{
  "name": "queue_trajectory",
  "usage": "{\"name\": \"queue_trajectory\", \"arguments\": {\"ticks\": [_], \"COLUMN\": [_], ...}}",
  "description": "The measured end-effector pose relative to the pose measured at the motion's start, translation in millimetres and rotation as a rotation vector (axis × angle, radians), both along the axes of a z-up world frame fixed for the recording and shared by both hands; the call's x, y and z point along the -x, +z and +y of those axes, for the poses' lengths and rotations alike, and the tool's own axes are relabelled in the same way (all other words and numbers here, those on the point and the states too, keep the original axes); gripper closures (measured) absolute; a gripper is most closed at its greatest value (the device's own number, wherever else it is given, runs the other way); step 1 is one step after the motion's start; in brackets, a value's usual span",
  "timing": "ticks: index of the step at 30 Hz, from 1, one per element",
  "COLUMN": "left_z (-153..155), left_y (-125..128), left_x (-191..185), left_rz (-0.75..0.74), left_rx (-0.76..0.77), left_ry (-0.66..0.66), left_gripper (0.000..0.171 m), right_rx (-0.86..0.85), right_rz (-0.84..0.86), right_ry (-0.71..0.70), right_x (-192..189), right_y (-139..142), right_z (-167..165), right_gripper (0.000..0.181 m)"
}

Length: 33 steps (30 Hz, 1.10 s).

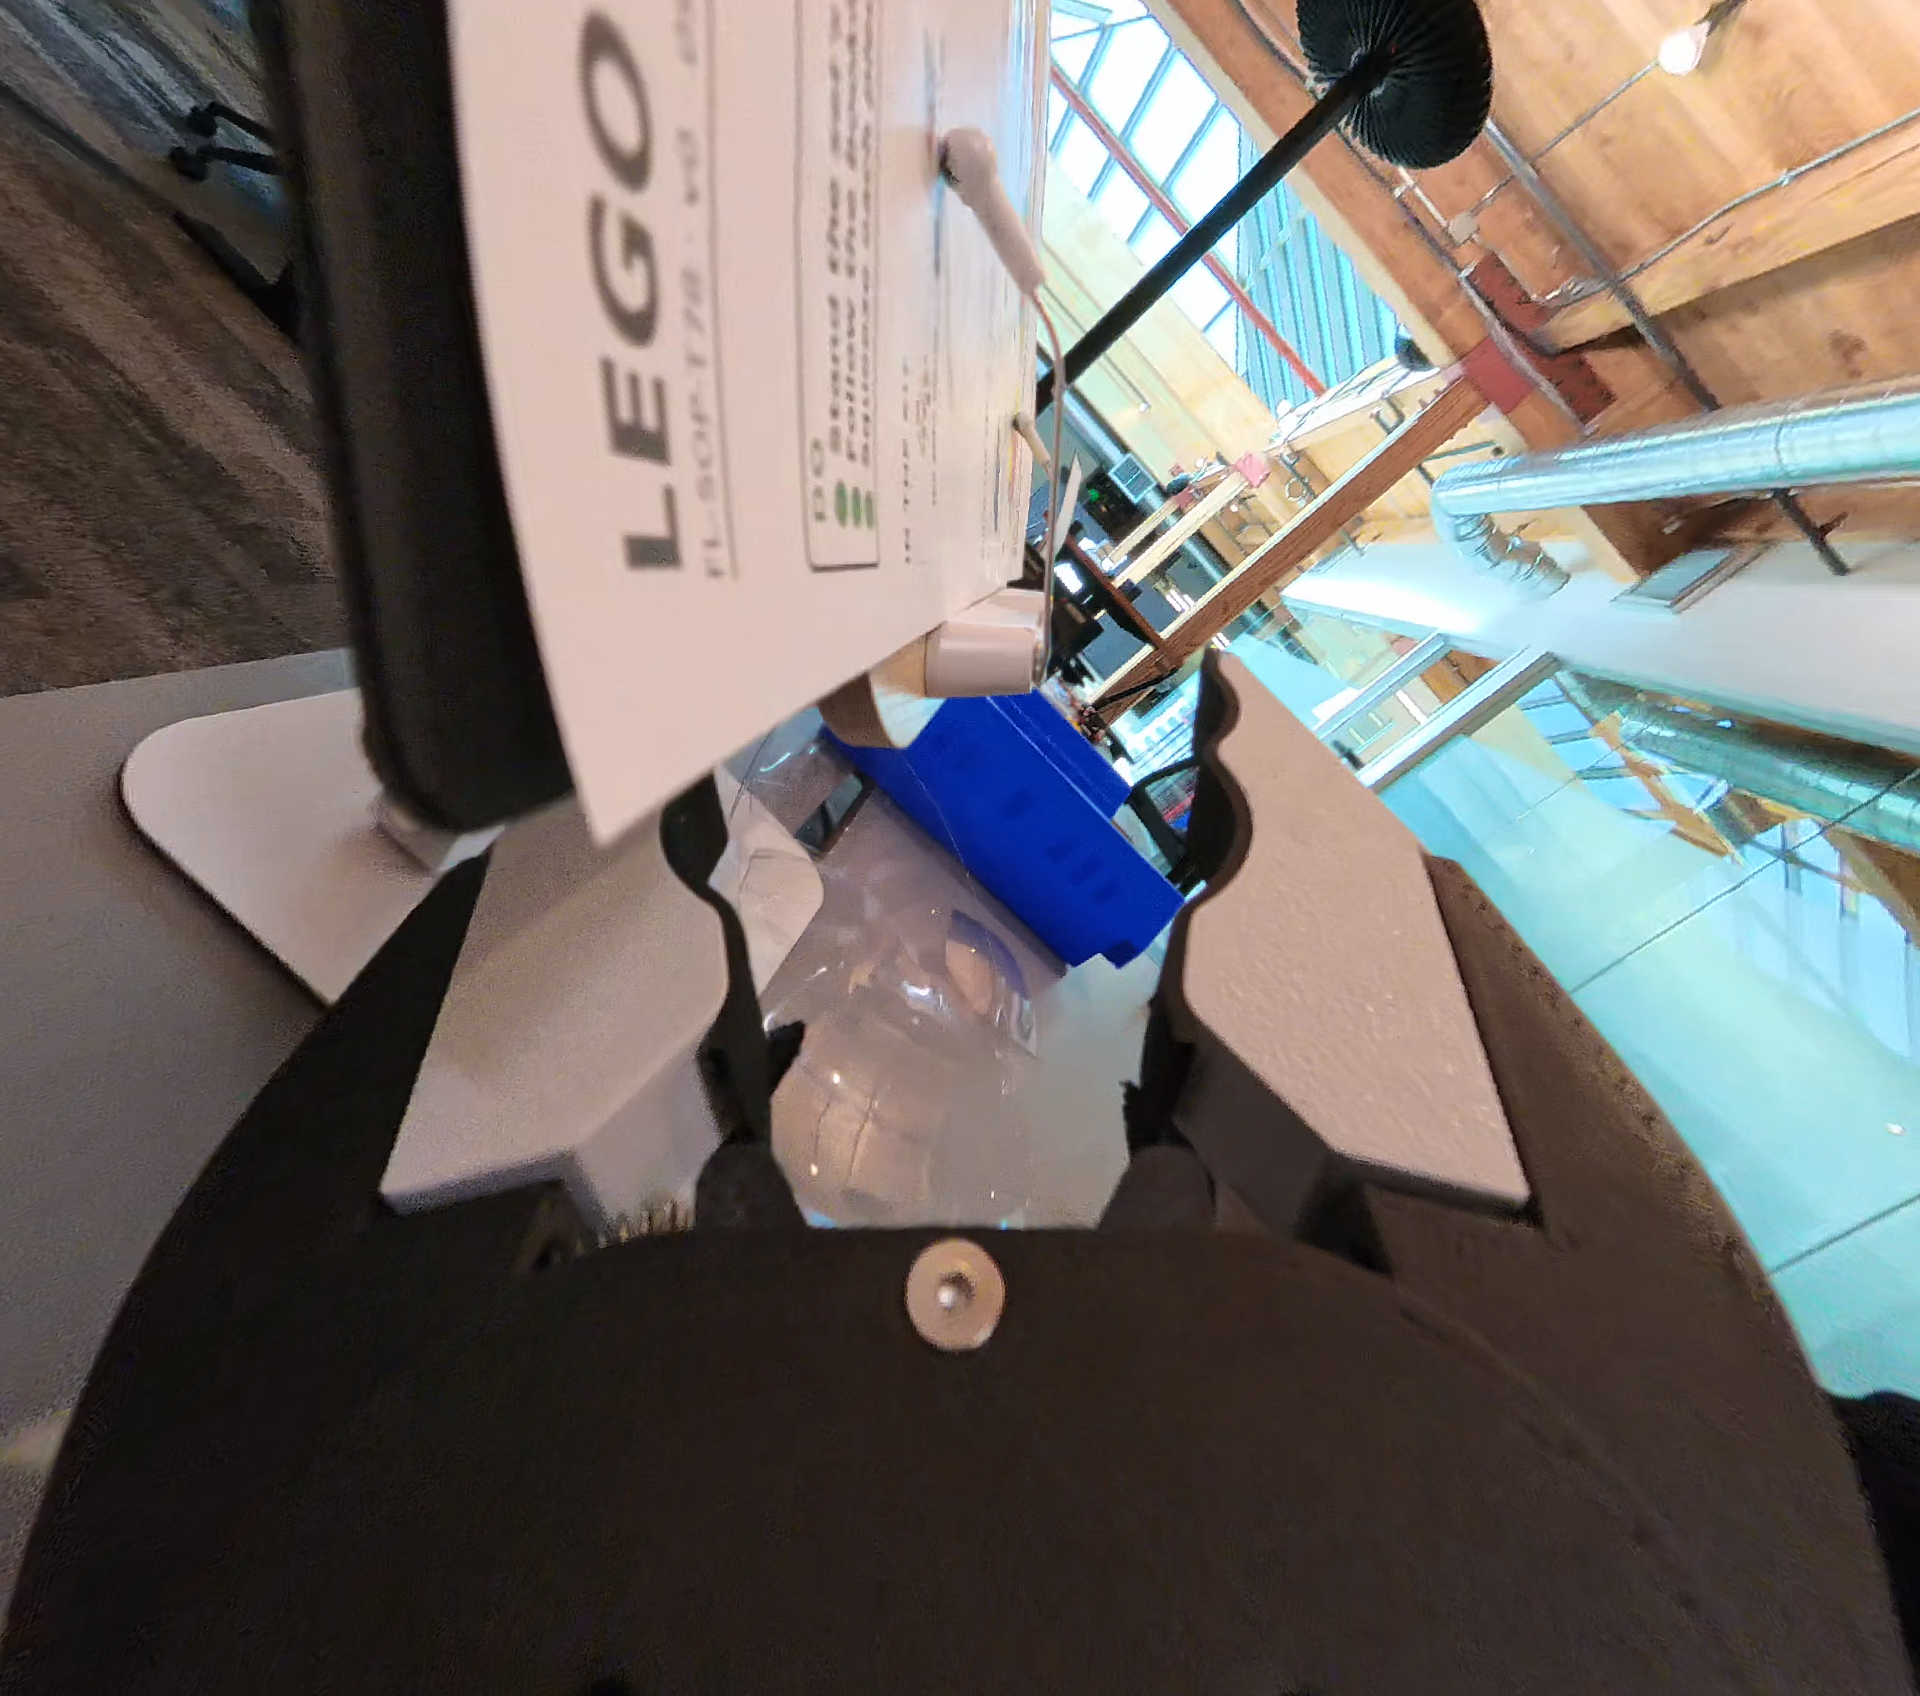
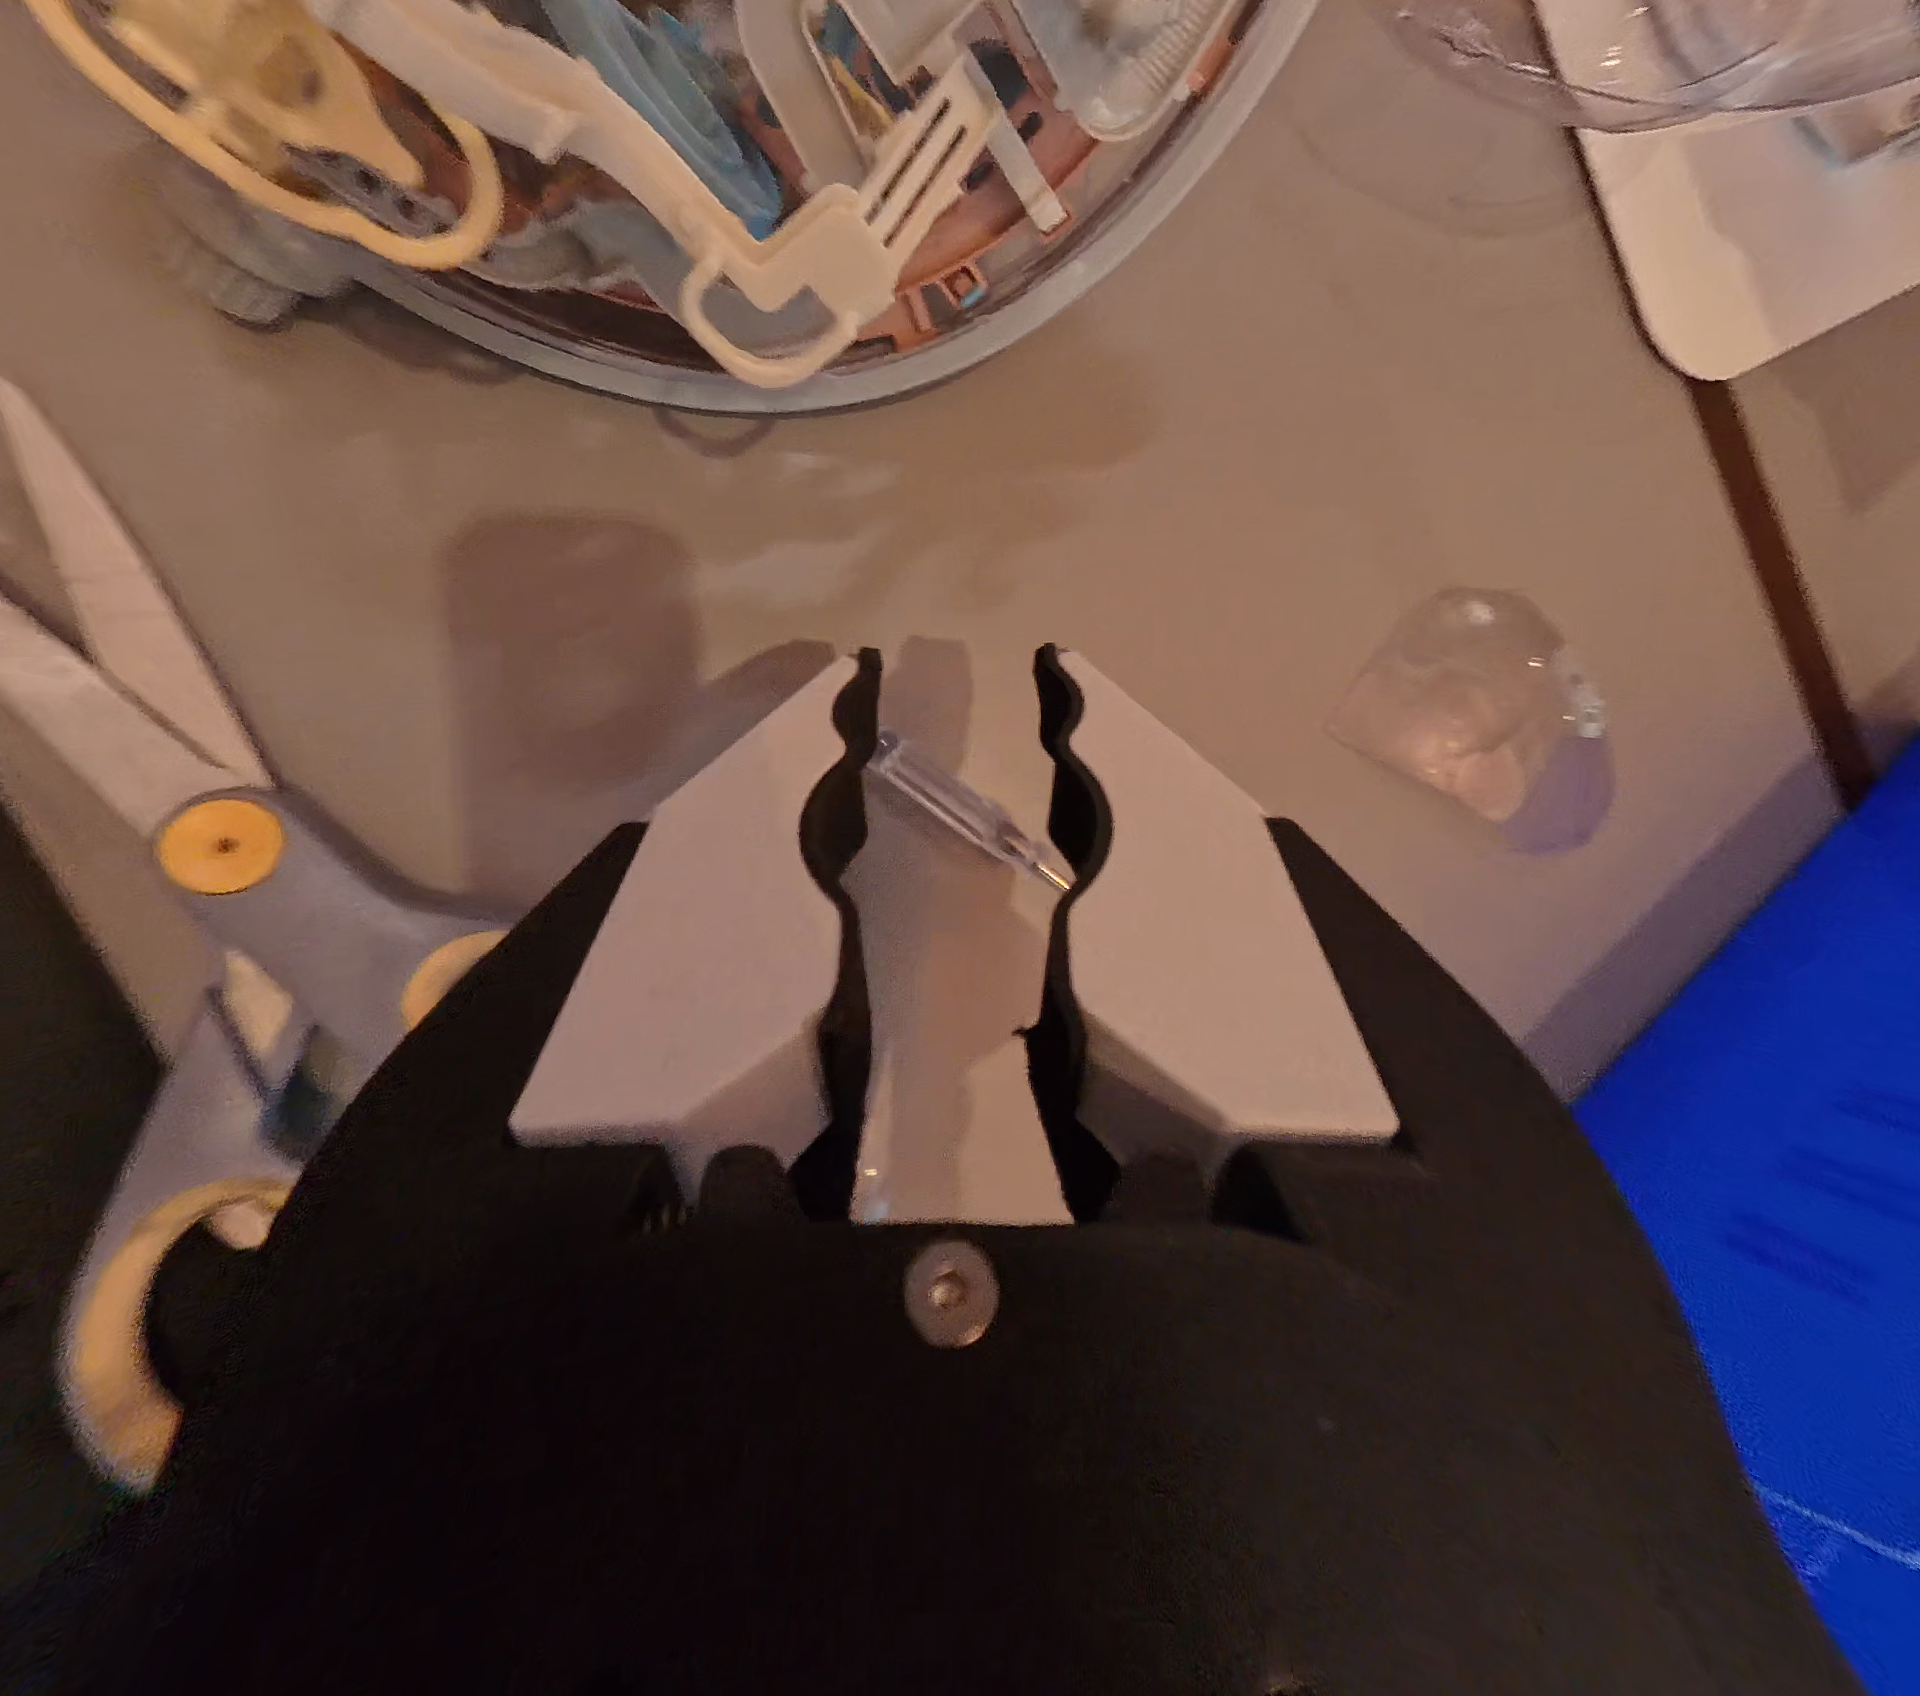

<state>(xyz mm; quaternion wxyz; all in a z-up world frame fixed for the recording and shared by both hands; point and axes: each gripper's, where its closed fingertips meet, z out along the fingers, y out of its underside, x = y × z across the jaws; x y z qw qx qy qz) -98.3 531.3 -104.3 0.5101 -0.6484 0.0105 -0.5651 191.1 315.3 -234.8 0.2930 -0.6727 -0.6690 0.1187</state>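
Right hand-held gripper (image 2: 954,680) pinches clear pin (image 2: 961,810) crosswise; left hand-held gripper (image 1: 951,753) gapes.

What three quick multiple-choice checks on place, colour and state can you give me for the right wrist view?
1. The scissors lie: A) left of the right claw B) right of it C) out of view.
2. The bin is: A) red B) green C) blue.
3. The clear stick: A) lies on the scissors B) spans the claw's fingers C) sits in the bin.
A, they show at the view's left edge; C, its wall is plainly blue; B, it reaches from finger to finger.
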Motion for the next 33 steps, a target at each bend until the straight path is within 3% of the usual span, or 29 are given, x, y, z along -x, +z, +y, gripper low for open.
{"name": "queue_trajectory", "arguments": {"ticks": [4, 8, 12, 15, 17, 20, 21, 22, 24, 26, 29, 33], "left_z": [-13.1, -42.6, -65.3, -71.5, -73.0, -78.9, -76.8, -73.5, -74.9, -82.3, -81.6, -77.9], "left_y": [-10.2, -54.1, -80.5, -104.8, -119.3, -138.6, -140.1, -135.4, -125.3, -126.0, -105.4, -74.8], "left_x": [14.8, 6.7, -3.7, -21.8, -35.0, -63.8, -67.5, -70.2, -80.1, -86.0, -83.5, -62.3], "left_rz": [0.044, 0.235, 0.306, 0.324, 0.348, 0.382, 0.41, 0.409, 0.383, 0.448, 0.379, 0.27], "left_rx": [0.065, 0.235, 0.32, 0.377, 0.399, 0.428, 0.414, 0.387, 0.359, 0.328, 0.266, 0.175], "left_ry": [0.023, -0.033, -0.082, -0.145, -0.179, -0.27, -0.269, -0.263, -0.301, -0.351, -0.332, -0.282], "left_gripper": [0.073, 0.064, 0.07, 0.075, 0.084, 0.095, 0.098, 0.098, 0.093, 0.089, 0.073, 0.068], "right_rx": [0.157, 0.24, 0.48, 0.545, 0.596, 0.595, 0.606, 0.6, 0.595, 0.566, 0.49, 0.369], "right_rz": [0.201, 0.381, 0.491, 0.502, 0.508, 0.416, 0.399, 0.399, 0.426, 0.444, 0.443, 0.441], "right_ry": [-0.05, -0.295, -0.479, -0.558, -0.58, -0.619, -0.613, -0.598, -0.59, -0.567, -0.547, -0.528], "right_x": [23.2, 48.1, 87.3, 113.6, 129.2, 138.0, 141.2, 143.9, 145.4, 139.7, 113.7, 57.0], "right_y": [44.0, 71.5, 49.3, 25.7, 13.3, -19.8, -27.1, -29.9, -25.6, -14.4, 11.3, 62.1], "right_z": [8.4, 82.7, 143.5, 173.0, 181.6, 189.1, 187.6, 186.8, 187.0, 187.3, 187.5, 180.3], "right_gripper": [0.139, 0.141, 0.123, 0.109, 0.115, 0.138, 0.147, 0.168, 0.18, 0.181, 0.181, 0.181]}}
